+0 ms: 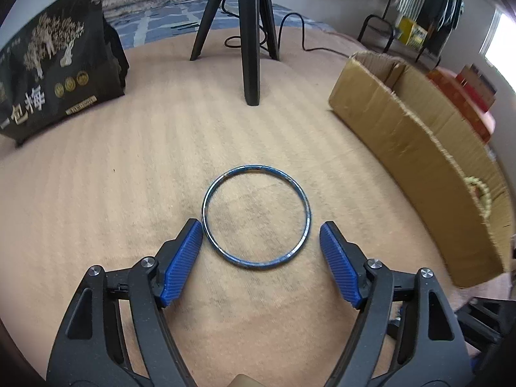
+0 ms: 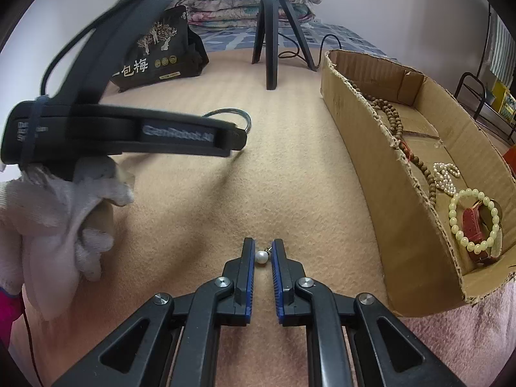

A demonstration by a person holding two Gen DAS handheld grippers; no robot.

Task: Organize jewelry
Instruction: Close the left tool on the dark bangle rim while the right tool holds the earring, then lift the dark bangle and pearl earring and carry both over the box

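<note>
Jewelry left to sort lies on the tan blanket: a blue bangle point(image 1: 256, 216) flat between the spread fingers of the left gripper point(image 1: 260, 237), and a small pearl earring point(image 2: 262, 256) sitting between the nearly closed fingers of the right gripper point(image 2: 262, 254), though whether the pads actually press on it cannot be told from here. The bangle's rim sits just beside the left pad and a little apart from the right one, so neither pad grips it yet. To the right stands the cardboard box point(image 2: 380, 193), already holding a wooden bead string point(image 2: 391, 119), a pearl piece point(image 2: 445, 177), a pale green bead bracelet point(image 2: 474, 222) and a red strap point(image 2: 472, 225). This looks like the pick-up step for two pieces at once. Next, the left pads would need to close across the thin ring without it slipping flat under them, and the right should pinch the pearl firmly before carrying it over the box wall. Beyond stand a tripod point(image 1: 248, 32) and a dark bag point(image 1: 58, 74)
</note>
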